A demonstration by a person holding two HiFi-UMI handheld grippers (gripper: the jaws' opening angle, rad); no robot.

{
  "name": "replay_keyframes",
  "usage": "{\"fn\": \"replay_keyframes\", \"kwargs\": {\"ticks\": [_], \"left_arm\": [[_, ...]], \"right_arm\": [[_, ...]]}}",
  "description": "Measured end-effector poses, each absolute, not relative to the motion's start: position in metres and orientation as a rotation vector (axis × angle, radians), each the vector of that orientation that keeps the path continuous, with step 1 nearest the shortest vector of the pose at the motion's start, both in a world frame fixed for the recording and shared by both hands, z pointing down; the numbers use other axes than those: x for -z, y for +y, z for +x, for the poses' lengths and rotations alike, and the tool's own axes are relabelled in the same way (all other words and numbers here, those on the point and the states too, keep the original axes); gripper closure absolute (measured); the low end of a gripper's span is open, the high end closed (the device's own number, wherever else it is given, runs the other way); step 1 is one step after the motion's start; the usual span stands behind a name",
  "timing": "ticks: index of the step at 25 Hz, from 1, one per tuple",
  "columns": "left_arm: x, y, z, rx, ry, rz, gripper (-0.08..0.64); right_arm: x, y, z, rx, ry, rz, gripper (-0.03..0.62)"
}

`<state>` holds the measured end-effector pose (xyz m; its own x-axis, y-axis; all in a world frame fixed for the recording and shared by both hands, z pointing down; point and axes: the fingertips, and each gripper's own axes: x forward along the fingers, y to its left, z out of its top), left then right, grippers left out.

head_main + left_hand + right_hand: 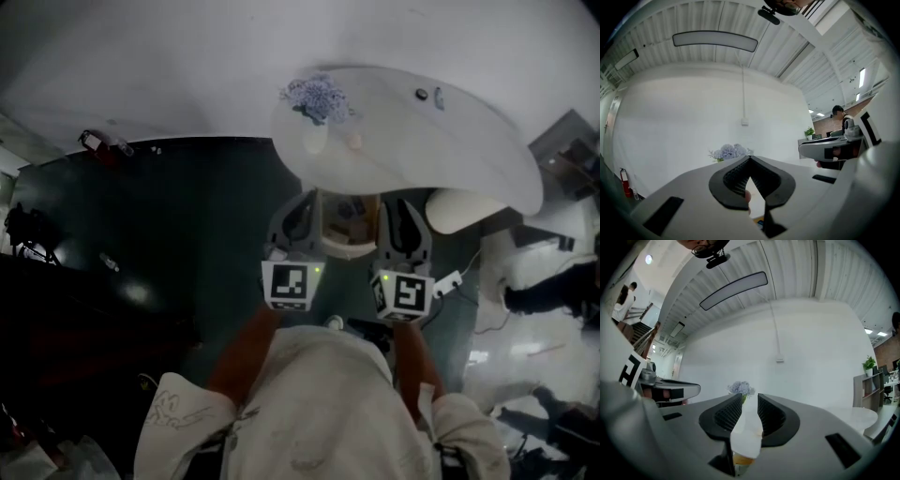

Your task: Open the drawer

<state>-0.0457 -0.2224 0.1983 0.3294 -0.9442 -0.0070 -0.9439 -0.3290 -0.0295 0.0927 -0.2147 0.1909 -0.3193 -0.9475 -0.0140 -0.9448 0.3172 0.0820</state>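
As seen from the head view, shows drawer [345, 230] pulled out from under the near rim of the white oval tabletop [469, 141], right between the two claws. Has a light wooden-looking inside with a few small items, too small and dark to name.

Puts left claw [750, 158] at the drawer's left side, pressed together at the tips, nothing pinched. Puts right claw [750, 397] at the drawer's right side, spread wide, nothing gripped. Through its gap shows only the tabletop rim and an orange-tan strip of drawer below it. Cannot tell from any view whether either claw touches the drawer. Points both claws level toward the tabletop, marker cubes [286, 284] toward the person.

Carries on the tabletop a white vase [314, 138] near the rim, upright, filled with a bunch of pale blue-purple flowers [319, 97]. Also a small pale lump [354, 141] just beside the vase, and two small dark bits [421, 94] toward the far side, well apart from the vase.

Elsewhere: dark green floor [187, 216], red fire extinguisher [624, 183] at the wall foot, white rounded object [464, 208] right of the right claw. Far right in the left gripper view: a person [839, 115] in the background and a small potted plant [809, 132] on a cabinet.
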Motion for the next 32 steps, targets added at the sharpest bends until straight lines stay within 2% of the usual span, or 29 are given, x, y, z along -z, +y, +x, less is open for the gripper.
{"fn": "replay_keyframes", "kwargs": {"ticks": [5,11,32], "left_arm": [[-0.179,-0.228,-0.043,0.023,1.729,-2.545,0.565],[-0.167,-0.235,-0.047,-0.031,1.709,-2.538,0.565],[-0.163,-0.239,-0.059,-0.084,1.717,-2.534,0.565]], "right_arm": [[-0.175,-0.219,0.083,0.098,-2.548,1.794,0.483],[-0.156,-0.222,0.079,0.135,-2.541,1.875,0.584],[-0.158,-0.230,0.070,0.128,-2.512,1.841,0.588]]}}
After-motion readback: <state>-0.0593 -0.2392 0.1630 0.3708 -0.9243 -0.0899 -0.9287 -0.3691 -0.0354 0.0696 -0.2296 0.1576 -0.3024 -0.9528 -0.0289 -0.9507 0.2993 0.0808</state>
